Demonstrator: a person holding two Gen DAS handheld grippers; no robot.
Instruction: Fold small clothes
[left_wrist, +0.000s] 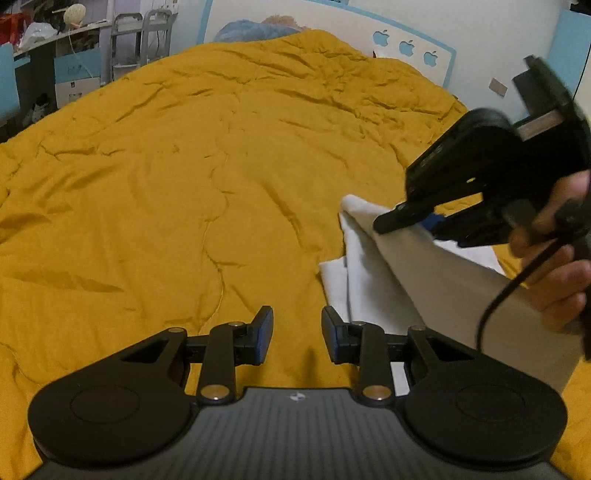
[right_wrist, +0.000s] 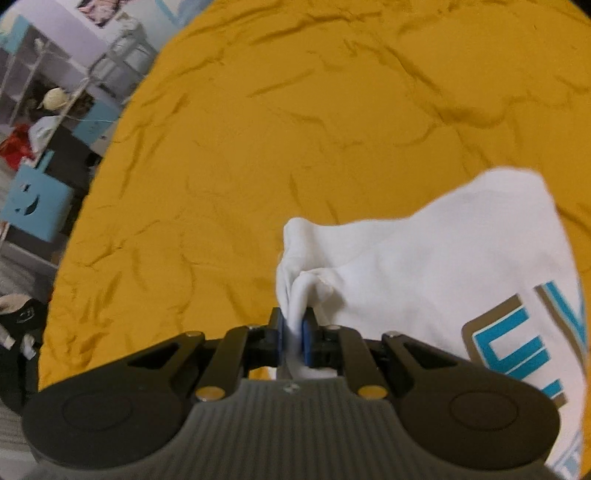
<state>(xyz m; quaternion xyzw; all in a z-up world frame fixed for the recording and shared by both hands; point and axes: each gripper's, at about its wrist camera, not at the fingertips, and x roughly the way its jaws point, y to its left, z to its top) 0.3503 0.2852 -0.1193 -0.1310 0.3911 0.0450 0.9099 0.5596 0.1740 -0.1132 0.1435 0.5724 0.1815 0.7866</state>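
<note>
White garment (right_wrist: 424, 266) lower right of frame, on yellow bed cover (right_wrist: 295, 129). Soft, light, limp; will drape and bunch. Right tool (right_wrist: 293, 334) pinched tight on bunched edge. Left tool (left_wrist: 297, 334) partly open, empty. Best grip: edge or corner.

In the left wrist view the bedspread (left_wrist: 184, 177) fills the middle, with the left claw (left_wrist: 297, 338) at 6 o'clock above it, nothing between its fingers. The garment (left_wrist: 373, 280) lies on the bedspread at 4 o'clock, one edge lifted by the right claw (left_wrist: 384, 223) at 3 o'clock. Shelves (left_wrist: 55, 55) stand beyond the bed at 10 o'clock, the headboard (left_wrist: 406, 40) at 1 o'clock.
</note>
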